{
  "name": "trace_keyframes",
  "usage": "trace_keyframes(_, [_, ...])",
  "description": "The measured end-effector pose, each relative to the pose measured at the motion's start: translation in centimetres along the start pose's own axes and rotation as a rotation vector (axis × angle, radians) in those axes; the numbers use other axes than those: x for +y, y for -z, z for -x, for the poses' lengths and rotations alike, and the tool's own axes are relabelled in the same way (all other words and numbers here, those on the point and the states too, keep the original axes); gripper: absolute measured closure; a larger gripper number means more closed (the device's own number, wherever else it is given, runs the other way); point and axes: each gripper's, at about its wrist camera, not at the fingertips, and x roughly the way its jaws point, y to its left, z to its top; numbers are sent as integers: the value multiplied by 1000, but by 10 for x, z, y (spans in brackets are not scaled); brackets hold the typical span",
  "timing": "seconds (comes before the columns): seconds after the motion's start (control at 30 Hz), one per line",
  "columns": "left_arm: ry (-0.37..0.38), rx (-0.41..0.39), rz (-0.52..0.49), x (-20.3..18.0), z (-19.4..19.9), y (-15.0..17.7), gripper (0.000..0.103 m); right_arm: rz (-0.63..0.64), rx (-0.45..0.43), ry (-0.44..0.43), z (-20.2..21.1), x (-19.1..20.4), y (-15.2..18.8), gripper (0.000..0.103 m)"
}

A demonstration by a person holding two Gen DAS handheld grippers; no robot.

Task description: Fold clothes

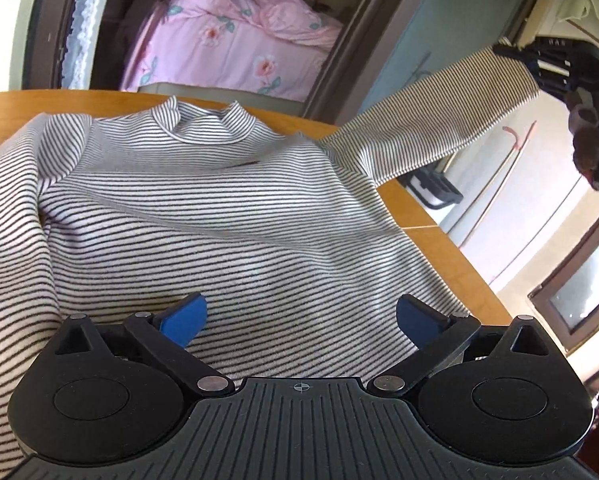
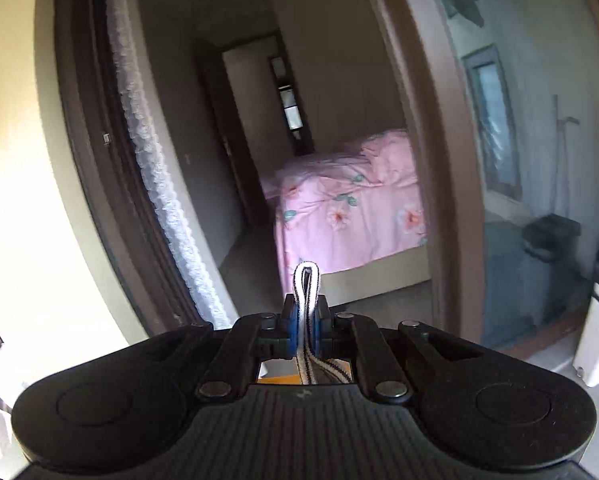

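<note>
In the left wrist view, the left gripper (image 1: 301, 320) is seen at 6 o'clock, its blue fingers (image 1: 185, 318) spread wide apart and released, with nothing held between them. Just beyond it, a striped sweater (image 1: 203, 216) is spread flat on a wooden table (image 1: 451, 264), its collar (image 1: 205, 122) lying toward 12 o'clock. One sleeve (image 1: 439, 120) is lifted off the table toward 2 o'clock, where its end is gripped by the right gripper (image 1: 511, 52). In the right wrist view, the right gripper (image 2: 305, 326) is shown clenched on a fold of the striped fabric, and a loop of the cuff (image 2: 306, 280) stands up above the pads. Farther away, through a doorway (image 2: 419, 160) at 12 o'clock, a bed with a pink flowered cover (image 2: 347, 220) is seen.
</note>
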Motion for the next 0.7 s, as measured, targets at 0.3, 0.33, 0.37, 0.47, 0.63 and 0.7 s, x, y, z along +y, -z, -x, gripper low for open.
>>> trace_keyframes(0.3, [-129, -118, -115, -1, 74, 0, 0, 122, 131, -237, -89, 146, 21, 96])
trace_keyframes(0.33, [-146, -127, -103, 4, 82, 0, 0, 136, 151, -248, -97, 160, 27, 96])
trace_keyframes(0.37, [-161, -136, -87, 8, 89, 0, 0, 146, 169, -253, -106, 169, 33, 96])
trace_keyframes(0.47, [-206, -162, -34, 24, 106, 1, 0, 163, 227, -260, -130, 195, 51, 96])
trace_keyframes(0.63, [-263, -186, 30, 49, 121, 1, 0, 189, 277, -245, -146, 217, 76, 91])
trace_keyframes(0.7, [-281, -191, 56, 58, 123, 0, 0, 197, 277, -254, -141, 220, 78, 88])
